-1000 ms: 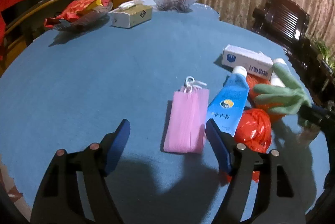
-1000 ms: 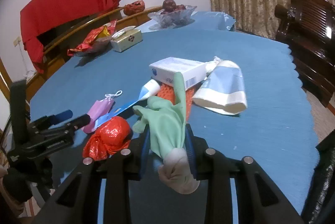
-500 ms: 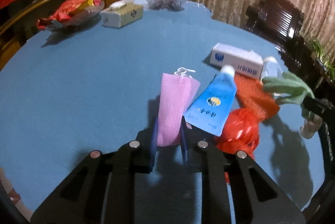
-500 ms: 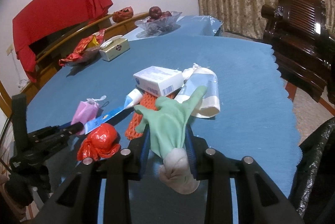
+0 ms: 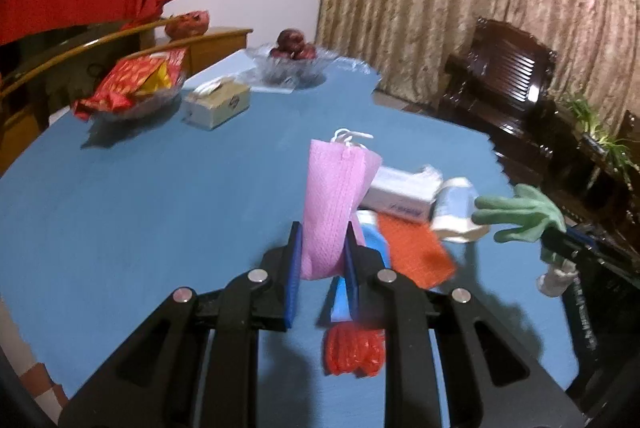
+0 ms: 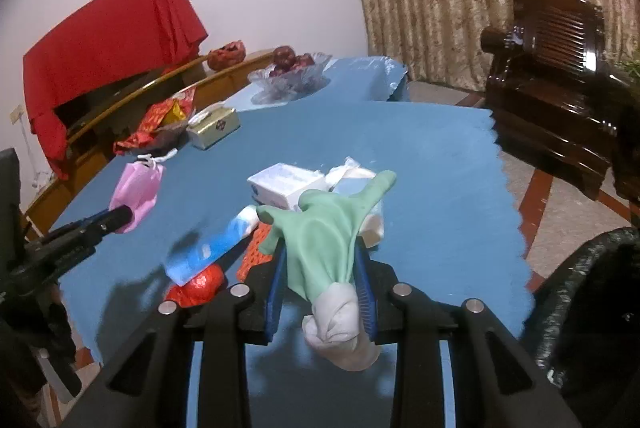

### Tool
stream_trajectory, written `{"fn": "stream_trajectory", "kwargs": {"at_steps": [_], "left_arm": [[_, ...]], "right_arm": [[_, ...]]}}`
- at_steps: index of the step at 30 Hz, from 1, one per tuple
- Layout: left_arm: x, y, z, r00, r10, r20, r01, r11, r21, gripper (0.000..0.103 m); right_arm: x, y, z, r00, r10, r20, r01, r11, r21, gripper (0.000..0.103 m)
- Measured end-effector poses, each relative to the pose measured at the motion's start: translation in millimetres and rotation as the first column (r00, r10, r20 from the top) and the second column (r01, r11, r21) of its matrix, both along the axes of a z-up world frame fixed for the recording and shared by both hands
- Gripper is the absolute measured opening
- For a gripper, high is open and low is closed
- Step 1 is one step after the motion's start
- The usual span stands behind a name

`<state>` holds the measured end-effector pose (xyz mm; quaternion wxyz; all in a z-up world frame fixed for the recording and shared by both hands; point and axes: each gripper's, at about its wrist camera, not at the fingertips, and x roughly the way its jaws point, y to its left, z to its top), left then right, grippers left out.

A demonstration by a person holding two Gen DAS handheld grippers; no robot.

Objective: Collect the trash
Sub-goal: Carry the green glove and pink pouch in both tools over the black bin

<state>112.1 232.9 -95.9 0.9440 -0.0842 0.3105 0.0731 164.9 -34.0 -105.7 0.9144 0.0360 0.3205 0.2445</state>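
My left gripper (image 5: 320, 248) is shut on a pink face mask (image 5: 334, 203) and holds it above the blue table; it also shows in the right wrist view (image 6: 138, 187). My right gripper (image 6: 322, 268) is shut on a green rubber glove (image 6: 328, 228) with a white cuff, seen at the right of the left wrist view (image 5: 520, 214). On the table lie a blue tube (image 6: 216, 248), a red crumpled wrapper (image 6: 198, 284), an orange net (image 5: 414, 248), a white box (image 6: 284, 183) and a white-blue packet (image 5: 456, 211).
A black trash bag (image 6: 592, 300) stands open at the table's right edge. At the far side are a tissue box (image 5: 218, 103), a glass dish with red snack packs (image 5: 136, 83) and a fruit bowl (image 5: 292, 63). A dark wooden chair (image 6: 556, 67) stands right.
My left gripper closed on the pink mask and lifted it off the table. My right gripper, still holding the glove, has moved back toward the table's right edge and the black bag.
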Motion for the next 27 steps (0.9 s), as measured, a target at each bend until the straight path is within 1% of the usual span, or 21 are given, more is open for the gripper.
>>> {"fn": "stream_trajectory", "kwargs": {"at_steps": [4,9,16,20,27], "left_arm": [[1.3,-19.8,11.1,0.999,-0.047,0.016,0.047,0.999,0.0,0.018],[5.8,-53.7,13.6,0.992,-0.124,0.008,0.124,0.992,-0.014,0.018],[13.8,-109.2,12.6,0.97,-0.241,0.004,0.241,0.97,-0.04,0.018],[20.4,-142.8,11.9,0.952,-0.305,0.01,0.305,0.951,-0.044,0.018],[29.5,-207.6,7.3,0.904,-0.426,0.017,0.427,0.903,-0.057,0.018]], "right_arm": [[-6.4,-16.6,11.4,0.999,-0.03,0.02,0.03,1.0,0.006,0.032],[-16.3,-42.7,24.6,0.996,-0.08,0.042,0.079,0.997,0.008,0.032],[-29.9,-81.9,34.0,0.985,-0.161,0.057,0.161,0.987,0.009,0.031],[-39.8,-107.4,38.3,0.975,-0.214,0.067,0.214,0.977,0.009,0.031],[-55.2,-160.0,42.6,0.942,-0.326,0.075,0.327,0.945,0.003,0.031]]}}
